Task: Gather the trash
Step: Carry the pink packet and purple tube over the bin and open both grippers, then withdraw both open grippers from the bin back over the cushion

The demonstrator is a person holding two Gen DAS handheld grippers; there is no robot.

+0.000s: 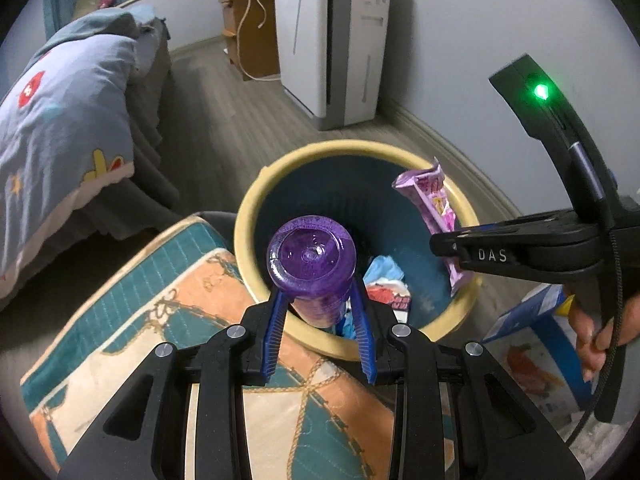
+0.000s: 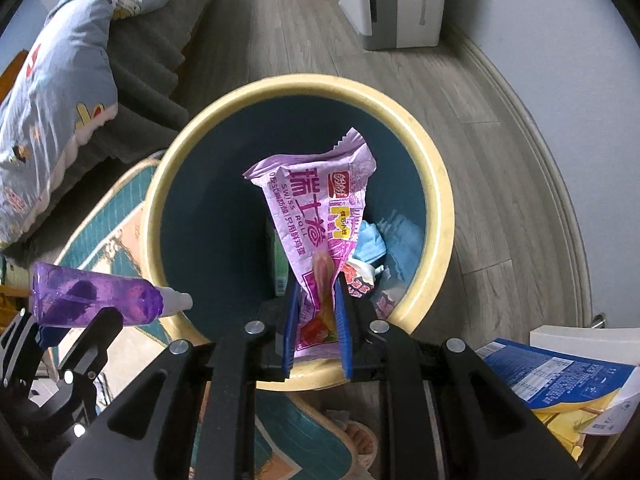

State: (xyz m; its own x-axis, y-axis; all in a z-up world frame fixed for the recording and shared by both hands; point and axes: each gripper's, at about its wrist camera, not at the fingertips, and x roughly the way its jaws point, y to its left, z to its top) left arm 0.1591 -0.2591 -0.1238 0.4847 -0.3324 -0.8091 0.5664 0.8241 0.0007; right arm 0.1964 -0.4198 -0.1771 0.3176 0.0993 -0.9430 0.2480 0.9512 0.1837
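Holding now: our left gripper (image 1: 320,300) clenches the purple bottle (image 1: 312,266); our right gripper (image 2: 318,312) pinches the snack wrapper (image 2: 316,216).
Position: both over the bin (image 2: 436,184).
Next, we judge: let go so both drop inside.

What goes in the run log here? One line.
left gripper: shut on purple bottle | right gripper: shut on purple wrapper | both over trash bin

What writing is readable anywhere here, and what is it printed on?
"DAS": on the right gripper, side of its black jaws.
"SWISS ROLL": on the purple snack wrapper, beside large Chinese characters "瑞士卷".
Blue box: print too small to read.
Purple bottle in the left gripper: nothing legible.
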